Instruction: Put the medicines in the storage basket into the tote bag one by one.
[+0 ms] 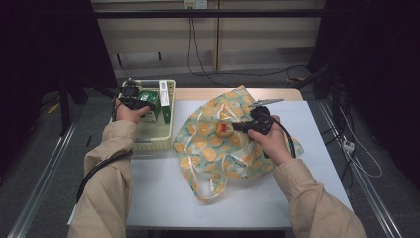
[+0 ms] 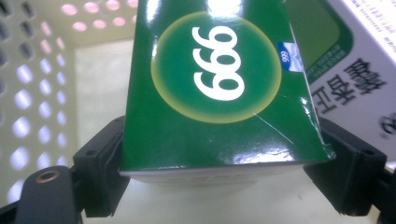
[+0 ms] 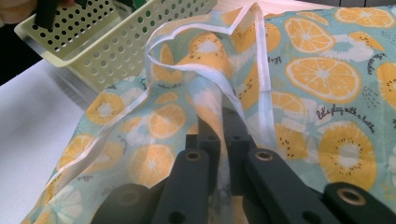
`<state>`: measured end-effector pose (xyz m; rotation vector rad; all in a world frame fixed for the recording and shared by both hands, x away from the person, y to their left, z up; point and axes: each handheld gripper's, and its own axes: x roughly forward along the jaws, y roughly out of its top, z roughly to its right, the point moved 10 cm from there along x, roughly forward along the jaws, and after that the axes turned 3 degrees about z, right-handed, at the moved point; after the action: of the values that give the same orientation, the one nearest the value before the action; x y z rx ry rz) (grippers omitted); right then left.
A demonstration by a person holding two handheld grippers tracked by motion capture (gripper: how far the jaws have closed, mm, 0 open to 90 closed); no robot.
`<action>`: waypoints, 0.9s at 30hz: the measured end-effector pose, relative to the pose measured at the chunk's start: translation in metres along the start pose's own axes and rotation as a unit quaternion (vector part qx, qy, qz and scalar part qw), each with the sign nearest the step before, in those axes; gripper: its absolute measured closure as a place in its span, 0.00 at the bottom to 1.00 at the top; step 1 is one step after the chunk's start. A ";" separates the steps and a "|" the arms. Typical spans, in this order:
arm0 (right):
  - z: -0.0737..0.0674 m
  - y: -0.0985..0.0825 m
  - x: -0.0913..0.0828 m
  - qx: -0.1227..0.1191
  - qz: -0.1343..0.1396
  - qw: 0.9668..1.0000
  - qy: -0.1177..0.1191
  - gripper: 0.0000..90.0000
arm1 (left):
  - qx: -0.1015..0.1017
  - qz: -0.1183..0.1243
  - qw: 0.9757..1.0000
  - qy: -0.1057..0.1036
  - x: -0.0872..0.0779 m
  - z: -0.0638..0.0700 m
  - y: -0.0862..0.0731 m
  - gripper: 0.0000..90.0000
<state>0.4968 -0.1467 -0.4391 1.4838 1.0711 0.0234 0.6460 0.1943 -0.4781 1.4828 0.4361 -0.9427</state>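
Altogether, 2 grippers hold 1 green box (image 2: 219,93) and 1 bag (image 3: 322,74).

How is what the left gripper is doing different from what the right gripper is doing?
The left gripper has its jaws spread wide around a stiff green box inside the perforated basket; the right gripper has its jaws nearly together, pinching thin cloth of the fruit-print bag. The box is glossy and rigid, whereas the bag is soft and crumpled on the table. Both grippers are holding something.
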 end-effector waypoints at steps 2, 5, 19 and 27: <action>0.001 -0.001 0.000 -0.001 -0.001 1.000 -0.003 0.99 | 0.003 -0.002 1.000 0.002 -0.011 -0.004 -0.001 0.18; 0.001 -0.002 0.001 0.001 0.000 1.000 -0.004 0.99 | 0.010 0.000 1.000 -0.009 -0.028 -0.006 -0.002 0.18; 0.004 -0.003 0.004 0.000 0.000 1.000 -0.015 0.99 | 0.084 0.030 0.991 -0.104 -0.107 0.036 0.003 0.18; 0.003 -0.004 0.003 -0.002 -0.002 1.000 -0.021 0.99 | 0.143 0.031 0.974 -0.175 -0.125 0.098 -0.003 0.18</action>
<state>0.4986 -0.1479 -0.4447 1.4727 1.0392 -0.0073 0.5408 0.1340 -0.3756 1.5351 -0.0047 -1.2281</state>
